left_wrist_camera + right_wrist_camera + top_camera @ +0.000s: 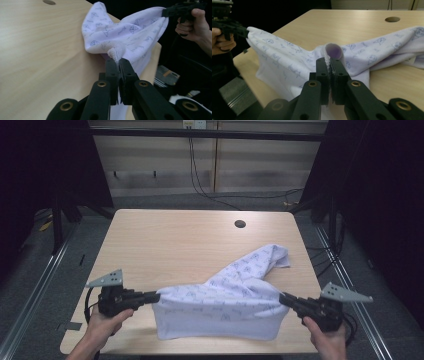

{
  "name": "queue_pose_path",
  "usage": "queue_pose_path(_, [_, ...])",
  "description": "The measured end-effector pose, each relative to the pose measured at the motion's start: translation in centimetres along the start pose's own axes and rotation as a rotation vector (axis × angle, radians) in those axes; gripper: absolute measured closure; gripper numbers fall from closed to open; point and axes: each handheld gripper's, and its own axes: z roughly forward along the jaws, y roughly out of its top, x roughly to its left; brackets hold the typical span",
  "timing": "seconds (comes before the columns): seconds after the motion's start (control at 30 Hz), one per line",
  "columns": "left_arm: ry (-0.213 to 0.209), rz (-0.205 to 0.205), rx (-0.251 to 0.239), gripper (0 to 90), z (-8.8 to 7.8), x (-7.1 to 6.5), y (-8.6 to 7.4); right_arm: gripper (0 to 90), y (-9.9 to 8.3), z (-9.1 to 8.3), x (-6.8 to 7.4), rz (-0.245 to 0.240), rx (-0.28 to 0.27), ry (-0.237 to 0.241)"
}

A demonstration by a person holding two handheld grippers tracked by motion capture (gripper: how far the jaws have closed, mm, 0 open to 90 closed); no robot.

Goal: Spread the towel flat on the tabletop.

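The left gripper (154,296) is clenched on one corner of the white patterned cloth (225,302), and the right gripper (284,297) pinches the opposite corner. Between the two the cloth is stretched and lifted, its lower edge sagging at the wooden table's (175,245) near edge. Beyond the right gripper, the cloth's tail trails across the tabletop towards a round hole (240,224).
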Motion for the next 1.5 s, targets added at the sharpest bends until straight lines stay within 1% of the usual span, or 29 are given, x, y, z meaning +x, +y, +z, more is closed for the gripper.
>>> queue_pose_path(0.13, [-0.062,0.009,0.024,86.4,-1.2,-2.3,-2.0,85.5,-2.3,-2.4,2.4,-0.01,0.021,0.018])
queue_pose_path(0.2, [-0.062,0.021,0.057,84.1,-1.3,-2.9,-2.9,83.7,-3.6,-3.6,3.3,0.004,0.019,0.02])
queue_pose_path(0.23, [-0.069,0.019,0.072,79.8,-1.2,-2.9,-3.3,80.3,-4.3,-4.0,3.4,0.013,0.032,0.019])
queue_pose_path(0.3, [-0.069,0.005,0.09,73.8,-1.0,-2.3,-3.8,69.5,-5.8,-4.2,3.2,0.017,0.088,-0.027])
queue_pose_path(0.33, [-0.068,-0.02,0.088,71.5,-0.8,-1.8,-3.9,64.0,-6.2,-4.2,2.9,0.022,0.098,-0.036])
queue_pose_path(0.4, [-0.06,-0.029,0.079,66.9,-0.6,-0.9,-3.9,59.9,-6.7,-4.2,2.1,0.04,0.107,-0.057])
queue_pose_path(0.43, [-0.053,-0.033,0.077,66.1,-0.3,-0.4,-3.7,58.2,-6.8,-4.0,1.8,0.034,0.106,-0.063])
queue_pose_path(0.5, [0.0,-0.016,0.096,65.7,0.7,0.7,-3.0,56.5,-6.6,-3.0,1.1,0.012,0.132,-0.079])
queue_pose_path(0.53, [0.004,-0.035,0.099,65.7,1.7,1.5,-2.6,56.2,-6.4,-2.2,0.6,0.008,0.146,-0.078])
queue_pose_path(0.57, [0.009,-0.037,0.101,65.9,2.4,2.0,-2.4,55.7,-6.1,-1.1,0.1,0.005,0.159,-0.061])
queue_pose_path(0.6, [0.017,-0.054,0.12,66.3,3.8,2.7,-2.1,55.3,-5.8,-0.4,-0.2,-0.002,0.173,-0.06])
queue_pose_path(0.63, [0.02,-0.061,0.134,66.6,4.8,3.1,-1.8,55.6,-5.3,0.9,-0.6,-0.013,0.188,-0.064])
queue_pose_path(0.7, [0.018,-0.053,0.178,66.8,7.4,3.9,-1.0,56.2,-4.6,2.8,-1.3,-0.021,0.206,-0.034])
queue_pose_path(0.77, [-0.004,-0.056,0.202,65.6,10.1,4.4,-0.2,56.3,-3.8,5.1,-1.9,-0.031,0.231,-0.026])
queue_pose_path(0.83, [-0.024,-0.055,0.221,63.4,13.0,4.6,0.4,53.9,-2.9,7.4,-3.0,-0.006,0.243,-0.024])
queue_pose_path(0.9, [-0.047,-0.048,0.261,60.5,15.2,4.4,0.6,51.0,-2.3,9.0,-4.0,-0.01,0.243,-0.028])
queue_pose_path(0.93, [-0.037,-0.045,0.29,58.9,16.2,4.2,0.6,49.5,-2.0,9.8,-4.6,0.009,0.246,-0.006])
queue_pose_path(1.0, [-0.059,-0.052,0.307,56.8,17.6,3.8,0.4,48.2,-1.8,11.1,-5.1,0.023,0.25,0.017])
queue_pose_path(1.03, [-0.06,-0.046,0.321,56.0,18.0,3.5,0.2,47.9,-1.8,11.6,-5.0,0.018,0.269,0.009])
queue_pose_path(1.07, [-0.06,-0.036,0.341,56.0,18.3,3.2,0.0,48.3,-2.0,12.1,-4.9,0.009,0.289,0.007])
queue_pose_path(1.1, [-0.055,-0.014,0.367,59.1,18.5,2.9,-0.2,54.3,-2.2,12.6,-4.6,-0.004,0.303,-0.005])
queue_pose_path(1.13, [-0.072,0.003,0.374,68.4,18.5,2.6,-0.4,63.6,-2.4,12.9,-4.3,-0.024,0.317,-0.02])
queue_pose_path(1.2, [-0.089,0.023,0.378,83.7,18.3,2.0,-1.0,79.5,-2.7,12.8,-3.7,-0.045,0.322,0.0])
queue_pose_path(1.23, [-0.111,0.029,0.391,85.8,18.1,1.7,-1.2,81.6,-2.7,12.7,-3.4,-0.055,0.326,0.012])
queue_pose_path(1.3, [-0.121,0.047,0.409,87.1,17.5,0.8,-1.6,82.9,-3.0,12.1,-2.6,-0.068,0.337,0.037])
queue_pose_path(1.33, [-0.156,0.048,0.411,87.2,17.1,0.3,-1.8,83.2,-3.2,11.9,-2.3,-0.07,0.345,0.048])
queue_pose_path(1.37, [-0.175,0.054,0.412,87.2,16.6,-0.1,-2.0,83.3,-3.7,11.6,-1.9,-0.076,0.36,0.061])
queue_pose_path(1.43, [-0.194,0.05,0.408,87.2,15.7,-1.0,-2.4,83.3,-4.5,10.8,-1.1,-0.082,0.374,0.089])
queue_pose_path(1.5, [-0.198,0.063,0.375,87.3,14.8,-1.5,-2.3,83.3,-4.5,9.8,-0.5,-0.098,0.342,0.109])
